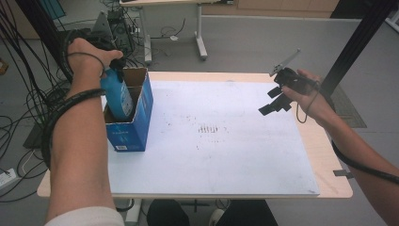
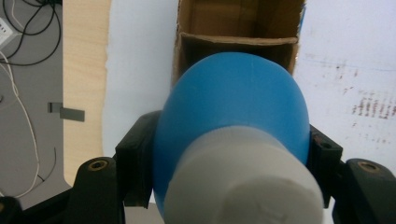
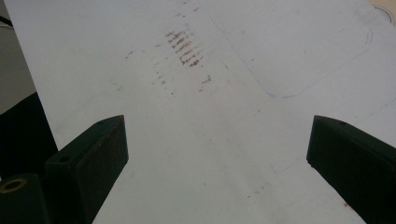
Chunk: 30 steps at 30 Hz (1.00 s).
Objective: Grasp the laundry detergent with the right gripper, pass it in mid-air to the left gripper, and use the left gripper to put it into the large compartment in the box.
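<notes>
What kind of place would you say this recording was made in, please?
Probably a lab or workshop set up for recording: a plain work table with a white mat, loose cables across the grey floor, and another desk behind.

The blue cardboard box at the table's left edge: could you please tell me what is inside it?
A blue plastic bottle with a white cap stands partly inside the open blue cardboard box, gripped by the left gripper. The box walls hide the bottle's base and the box floor.
</notes>
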Tool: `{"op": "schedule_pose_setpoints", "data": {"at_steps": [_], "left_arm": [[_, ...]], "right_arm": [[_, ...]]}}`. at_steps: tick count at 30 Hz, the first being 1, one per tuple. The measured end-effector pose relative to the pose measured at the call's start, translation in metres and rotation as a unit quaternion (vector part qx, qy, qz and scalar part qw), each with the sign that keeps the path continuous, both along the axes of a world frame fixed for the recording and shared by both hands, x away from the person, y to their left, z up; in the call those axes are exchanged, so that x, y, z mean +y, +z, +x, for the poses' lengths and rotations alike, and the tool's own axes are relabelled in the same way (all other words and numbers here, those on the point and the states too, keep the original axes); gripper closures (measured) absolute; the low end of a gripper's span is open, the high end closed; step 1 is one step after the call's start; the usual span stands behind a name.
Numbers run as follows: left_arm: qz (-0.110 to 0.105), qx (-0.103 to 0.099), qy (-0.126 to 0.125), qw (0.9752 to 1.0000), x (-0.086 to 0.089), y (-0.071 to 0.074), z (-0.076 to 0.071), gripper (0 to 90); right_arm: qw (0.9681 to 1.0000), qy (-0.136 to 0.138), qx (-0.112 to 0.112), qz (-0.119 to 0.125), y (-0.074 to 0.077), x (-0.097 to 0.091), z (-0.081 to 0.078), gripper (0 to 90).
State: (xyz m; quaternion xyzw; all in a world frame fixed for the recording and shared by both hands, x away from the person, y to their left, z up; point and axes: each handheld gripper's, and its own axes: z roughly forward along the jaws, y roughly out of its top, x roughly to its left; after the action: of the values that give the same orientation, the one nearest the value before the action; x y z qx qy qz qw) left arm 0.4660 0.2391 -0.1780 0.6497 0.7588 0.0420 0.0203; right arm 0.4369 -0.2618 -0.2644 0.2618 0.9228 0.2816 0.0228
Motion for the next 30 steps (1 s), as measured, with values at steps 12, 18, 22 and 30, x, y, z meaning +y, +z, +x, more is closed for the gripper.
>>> {"op": "schedule_pose_setpoints", "data": {"at_steps": [12,18,22,30], "left_arm": [[0.003,0.006,-0.016,0.9998,-0.008,-0.045,-0.004,35.8],[0.003,0.012,-0.021,0.9997,-0.011,-0.064,-0.004,35.7],[0.003,0.011,-0.023,0.9997,-0.012,-0.075,-0.005,35.8],[0.008,0.016,-0.03,0.9994,-0.013,-0.088,-0.005,35.8]], "right_arm": [[1.0,0.004,0.0,-0.002,-0.002,0.004,-0.001,5.4],[1.0,0.0,0.002,-0.003,-0.004,0.002,-0.002,5.4],[1.0,0.0,0.004,-0.004,-0.007,0.002,-0.002,5.5],[1.0,0.001,0.004,-0.004,-0.007,0.003,-0.001,5.5]]}}
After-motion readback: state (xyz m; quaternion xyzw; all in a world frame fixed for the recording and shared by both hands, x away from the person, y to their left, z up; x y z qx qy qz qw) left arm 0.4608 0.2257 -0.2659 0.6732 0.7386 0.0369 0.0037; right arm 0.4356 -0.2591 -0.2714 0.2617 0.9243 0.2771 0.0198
